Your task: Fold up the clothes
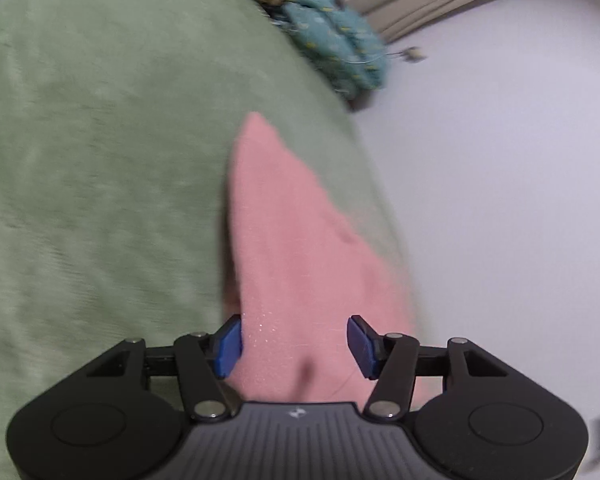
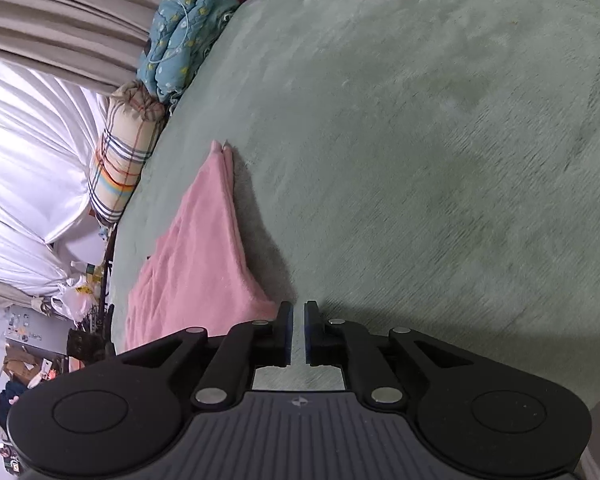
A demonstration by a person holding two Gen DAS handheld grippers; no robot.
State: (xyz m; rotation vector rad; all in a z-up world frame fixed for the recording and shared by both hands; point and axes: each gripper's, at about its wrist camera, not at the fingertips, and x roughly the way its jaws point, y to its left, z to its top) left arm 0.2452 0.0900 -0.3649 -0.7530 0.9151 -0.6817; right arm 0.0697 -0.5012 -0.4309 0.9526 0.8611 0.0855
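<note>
While a pink cloth lies folded on the green bed cover, the left tongs stand open astride its near end, the right-hand pad clear of the fabric. Just beside the cloth's near corner, the right tongs are nearly closed on nothing. Beyond the cloth's far tip, a teal quilt and plaid bundle sit at the bed's edge.

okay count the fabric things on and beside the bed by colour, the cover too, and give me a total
Pink: 1, the pink cloth lying folded on the bed.
Green: 1, the green bed cover.
Teal: 1, the teal quilt bundled at the bed's edge.
Plaid: 1, the plaid bundle next to the quilt.
Total: 4
</note>
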